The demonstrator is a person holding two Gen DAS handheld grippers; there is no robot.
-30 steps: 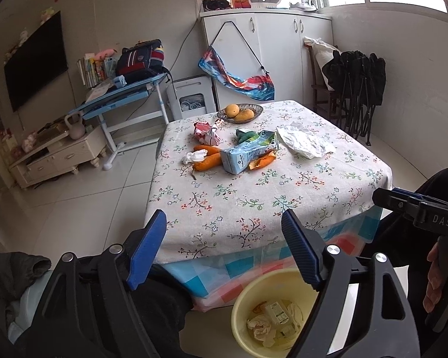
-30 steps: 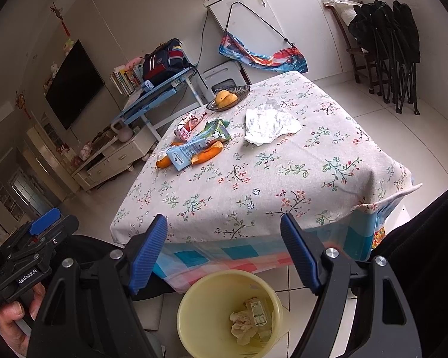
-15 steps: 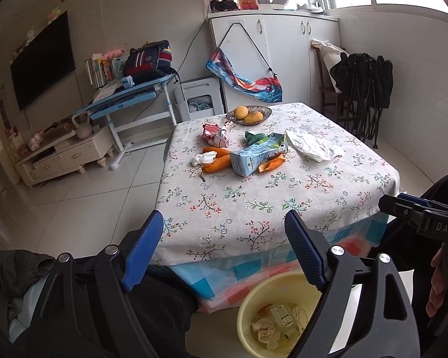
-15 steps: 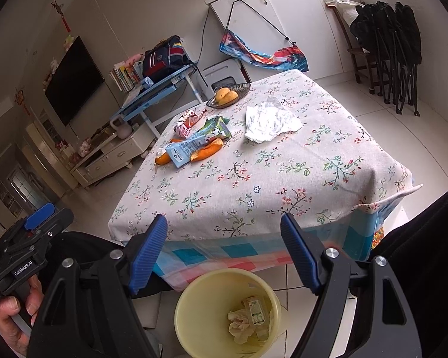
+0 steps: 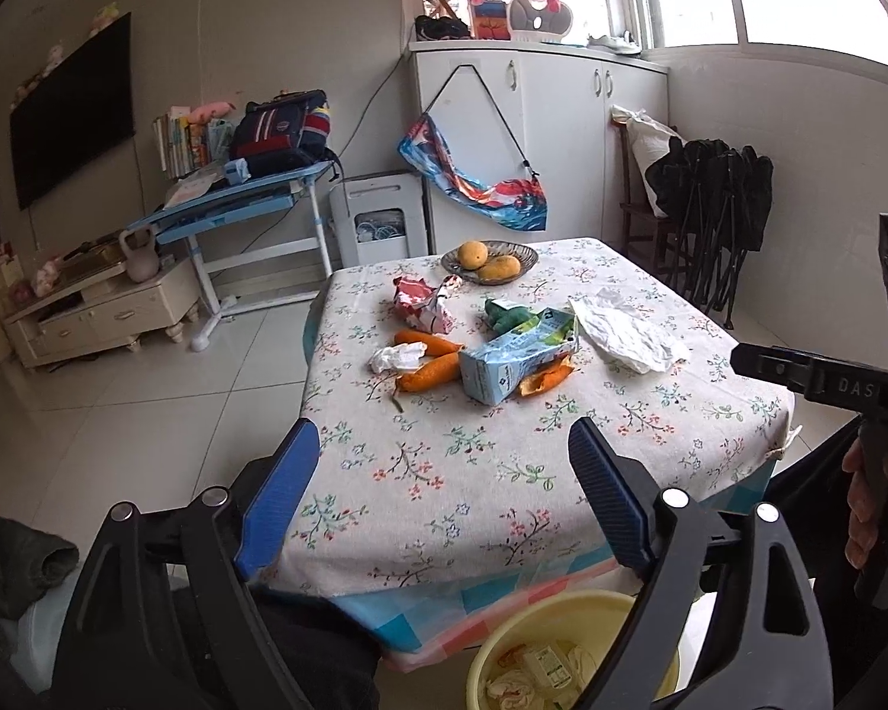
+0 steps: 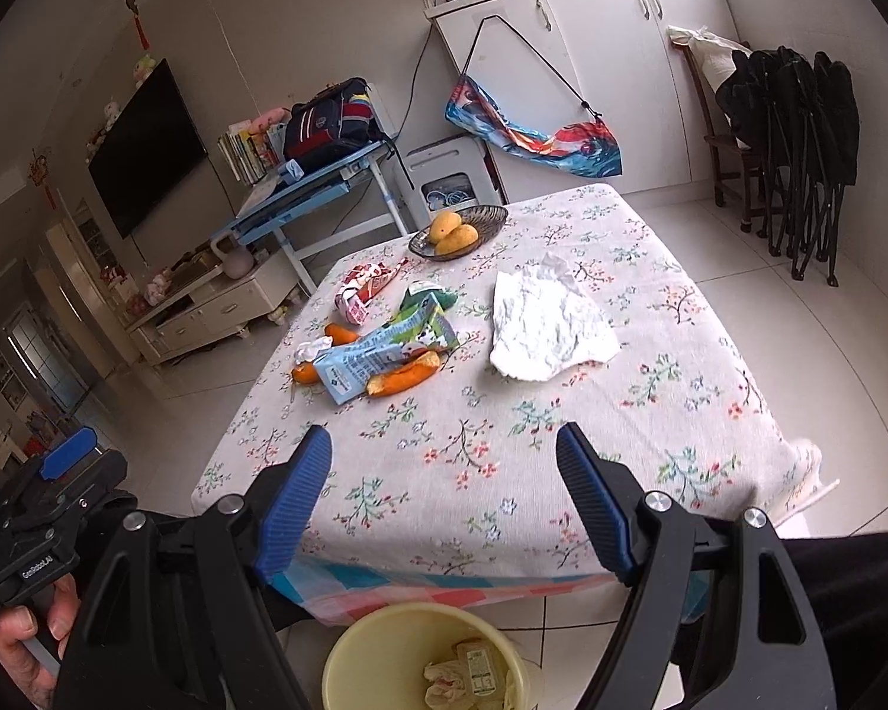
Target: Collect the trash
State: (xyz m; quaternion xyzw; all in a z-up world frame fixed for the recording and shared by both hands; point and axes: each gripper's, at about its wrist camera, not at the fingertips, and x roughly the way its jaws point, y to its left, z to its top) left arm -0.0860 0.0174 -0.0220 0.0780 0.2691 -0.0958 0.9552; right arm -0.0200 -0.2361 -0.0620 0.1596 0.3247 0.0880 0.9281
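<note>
1. The left gripper (image 5: 444, 497) hangs over the near edge of the worktop (image 5: 479, 473); its jaws are opening and nothing is between them.
2. The right gripper (image 6: 444, 491) is released too, jaws wide apart and empty, over the same near edge.
3. The trash lies on the far half of the worktop: a blue carton (image 6: 379, 355) across the carrots (image 6: 402, 381), a red wrapper (image 6: 367, 290) behind it, a green wrapper (image 5: 506, 313), a small paper wad (image 5: 399, 355) and a big crumpled paper (image 6: 547, 328) to the right.
4. A bowl (image 6: 485, 219) with two mangoes (image 6: 453, 234) stands at the far edge.
5. A yellow bin (image 6: 349, 651) sits on the floor below the near edge, with a small carton (image 6: 479, 665) and crumpled tissue (image 6: 444, 683) inside.
</note>
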